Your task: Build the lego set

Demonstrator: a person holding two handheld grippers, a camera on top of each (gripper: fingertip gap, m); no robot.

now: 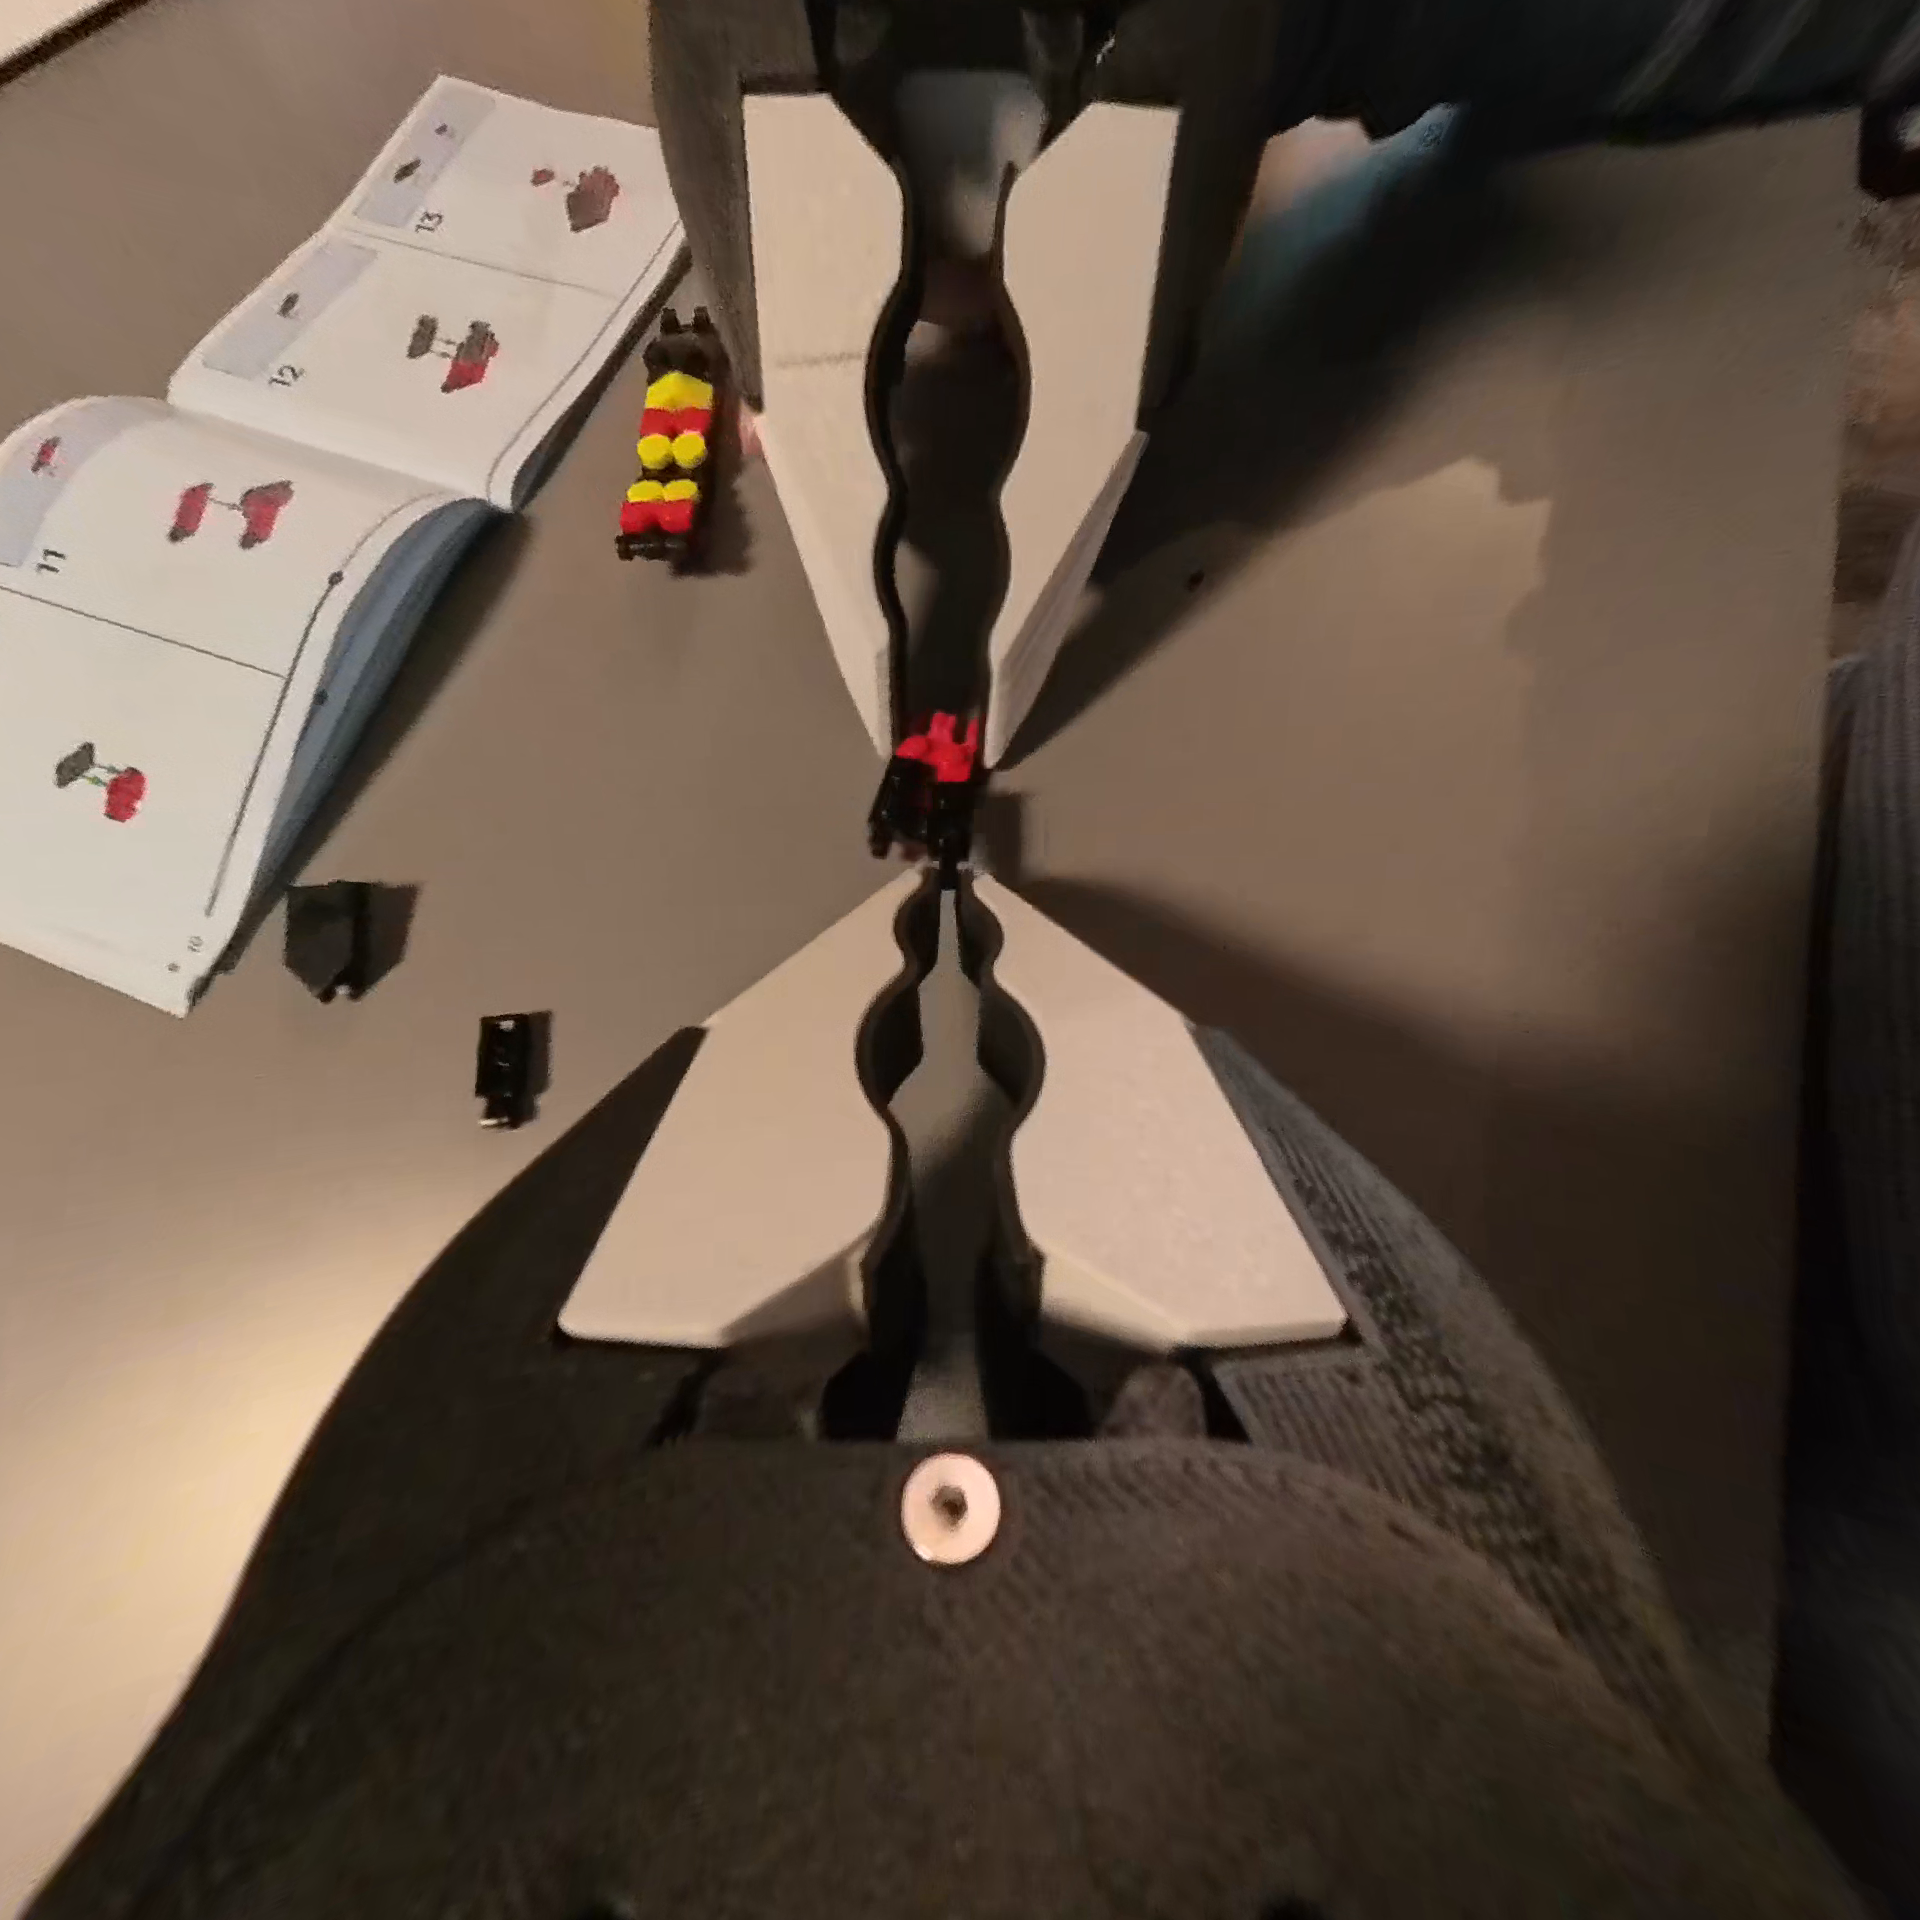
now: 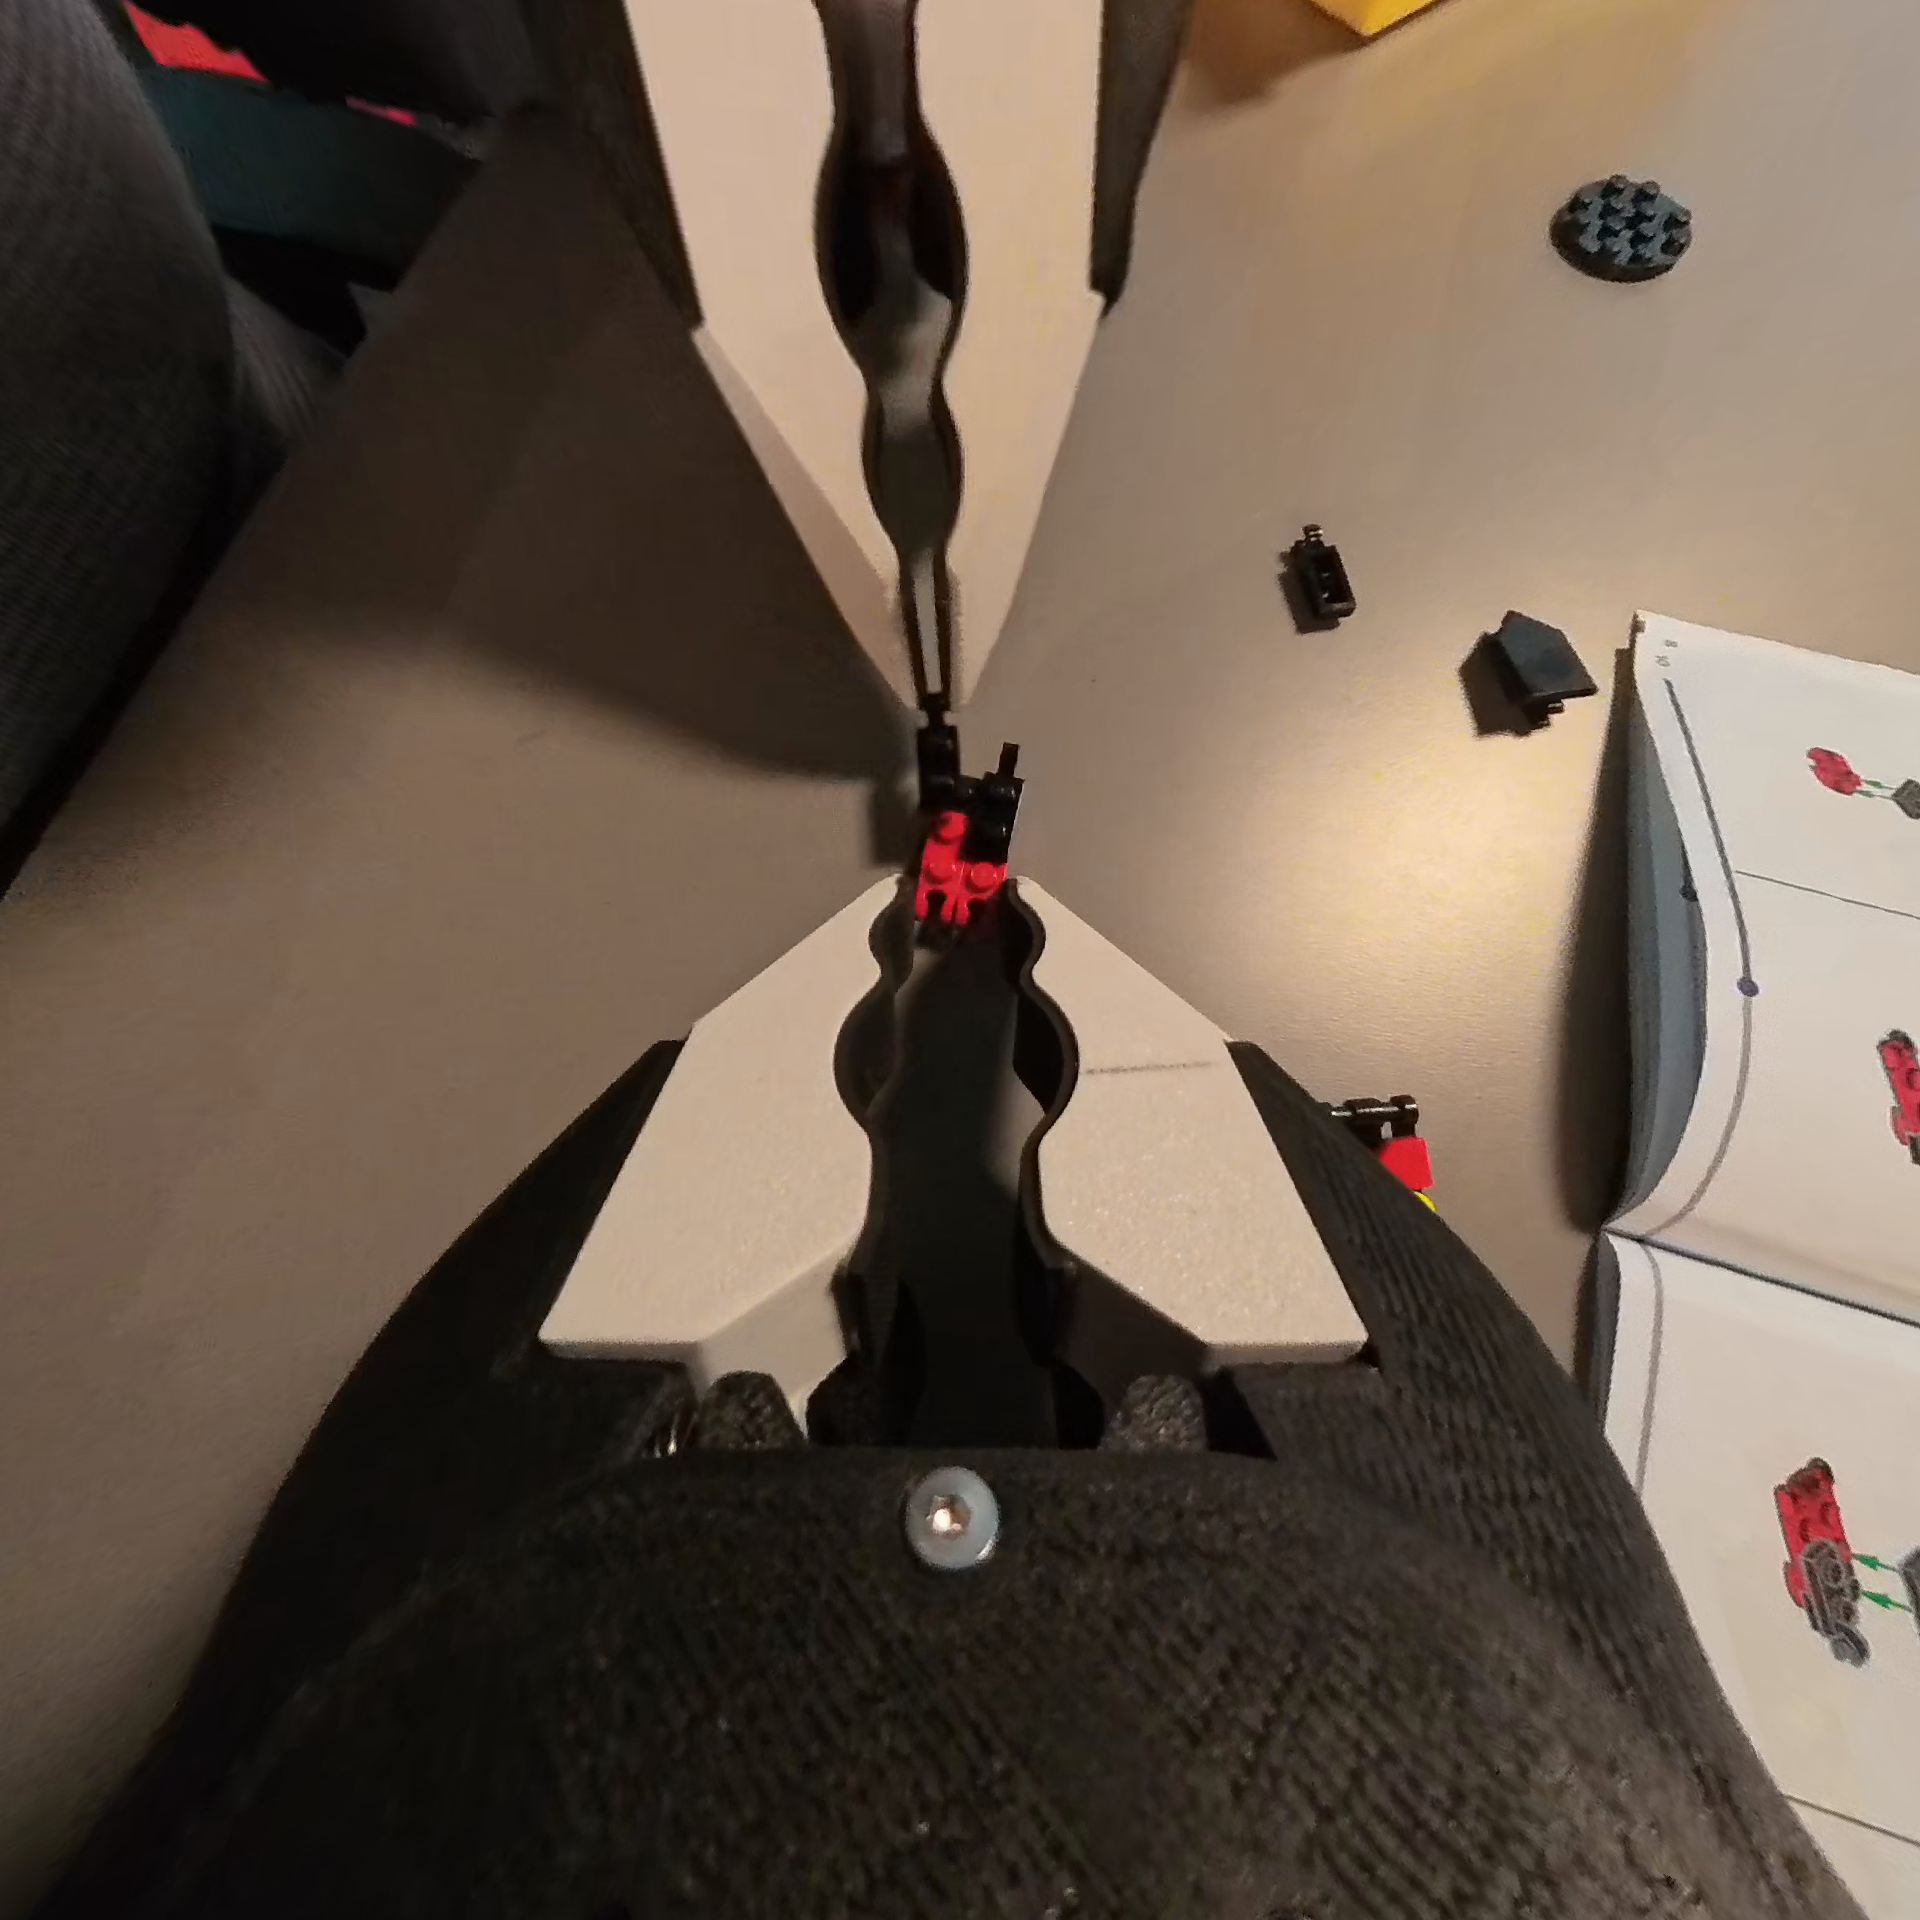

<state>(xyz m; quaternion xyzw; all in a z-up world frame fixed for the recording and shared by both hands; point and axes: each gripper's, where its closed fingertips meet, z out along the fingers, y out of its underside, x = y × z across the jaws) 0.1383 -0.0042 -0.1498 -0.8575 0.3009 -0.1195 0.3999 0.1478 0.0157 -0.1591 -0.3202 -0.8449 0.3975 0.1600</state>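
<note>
Left tongs (image 1: 940,878) and right tongs (image 2: 961,894), tip to tip, each clenched on one end of a small red-and-black sub-assembly (image 2: 964,831) held above the tabletop (image 2: 520,831). Step judged: pressing a black piece home (alignment first). Beyond the tongs lie the open instruction booklet (image 1: 312,416) and a yellow-red-black build (image 1: 670,457).

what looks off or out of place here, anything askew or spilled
Nothing stands out. Both grippers meet tip to tip on the small red and black assembly; the left gripper and right gripper are shut on it. Loose black pieces lie beside the open booklet.
</note>
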